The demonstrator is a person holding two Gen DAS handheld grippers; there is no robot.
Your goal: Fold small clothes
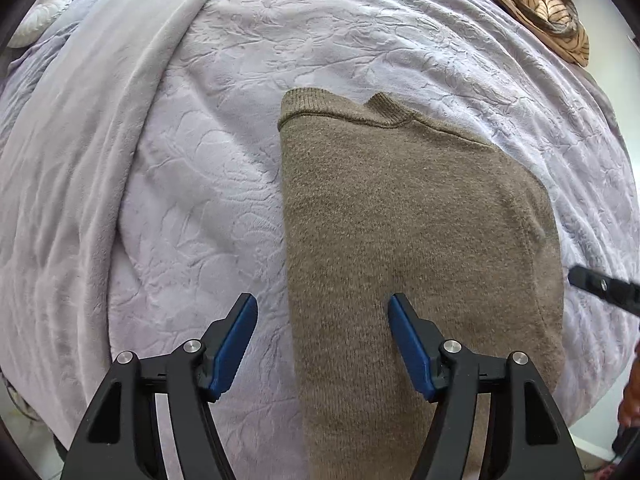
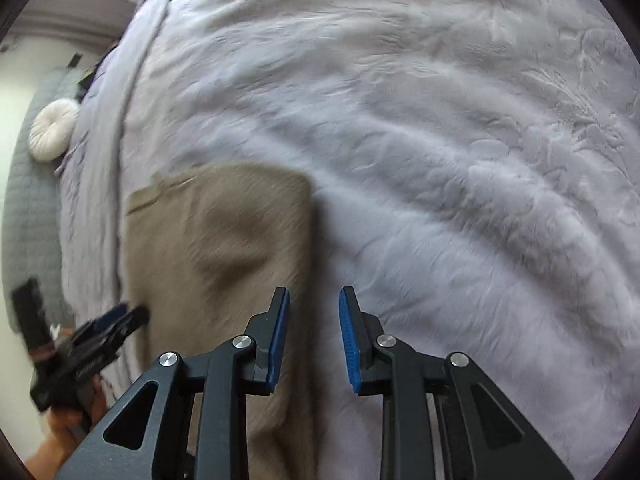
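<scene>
A brown knit sweater (image 1: 408, 240) lies flat on a pale lilac embossed blanket (image 1: 224, 184) that covers the bed, folded into a long narrow strip. In the left wrist view its long axis runs from the bottom edge of the picture up and away, and the ribbed collar (image 1: 384, 108) sits at the far end, so the neckline points away from the camera. The left gripper (image 1: 323, 320) hangs over the near part of the strip with its jaws standing wide and nothing between the blue pads; the left edge of the sweater passes between the two fingers. The right gripper (image 2: 314, 320) is above the sweater's right edge, its jaws narrowly apart and gripping nothing; the picture from that side is blurred. A striped tan garment (image 1: 548, 12) lies at the far right edge of the bed, well apart from the sweater, and a round white cushion (image 2: 54, 134) rests near the head of the bed.
</scene>
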